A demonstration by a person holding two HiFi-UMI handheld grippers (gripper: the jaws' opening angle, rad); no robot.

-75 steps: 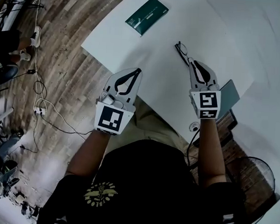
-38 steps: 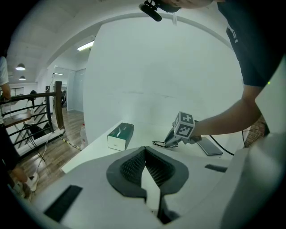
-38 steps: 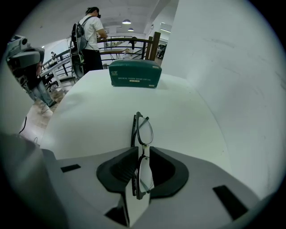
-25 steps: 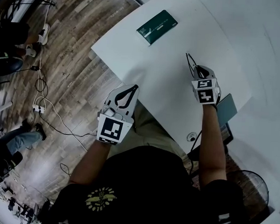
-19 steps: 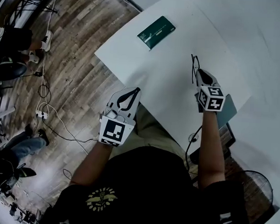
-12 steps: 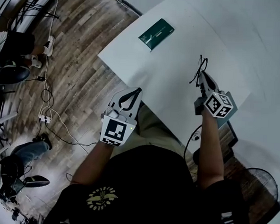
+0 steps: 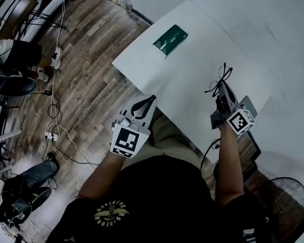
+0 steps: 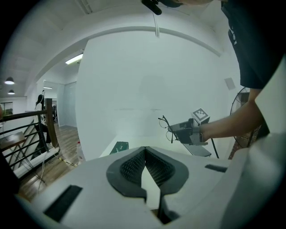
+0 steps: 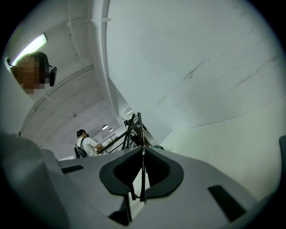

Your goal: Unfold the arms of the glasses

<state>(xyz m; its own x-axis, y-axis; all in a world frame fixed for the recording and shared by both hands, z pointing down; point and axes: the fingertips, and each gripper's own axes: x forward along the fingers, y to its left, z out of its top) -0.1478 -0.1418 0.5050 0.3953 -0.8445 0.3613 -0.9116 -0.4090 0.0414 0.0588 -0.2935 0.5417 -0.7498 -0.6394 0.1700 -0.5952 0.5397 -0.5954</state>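
Thin black-framed glasses [image 7: 219,80] hang in the air above the white table [image 7: 197,49], folded, lenses pointing away from me. My right gripper [image 7: 220,88] is shut on them, and in the right gripper view a thin black part of the glasses [image 9: 137,129] runs up between its pads, clamped at the tip [image 9: 143,149]. My left gripper [image 7: 152,98] is shut with nothing in it, over the table's near edge. The left gripper view shows its tips [image 8: 145,149] meeting, with the right gripper [image 8: 179,131] and the glasses [image 8: 168,129] to its right.
A dark green flat case [image 7: 170,39] lies near the table's far left edge. A grey tablet-like slab [image 7: 249,105] sits below my right hand at the table's corner. A fan [image 7: 286,196] stands low right. Wooden floor with cables and seated people [image 7: 14,58] lies left.
My right gripper has lifted the glasses off the table and rolled, so that its marker cube faces another way. My left gripper has risen a little.
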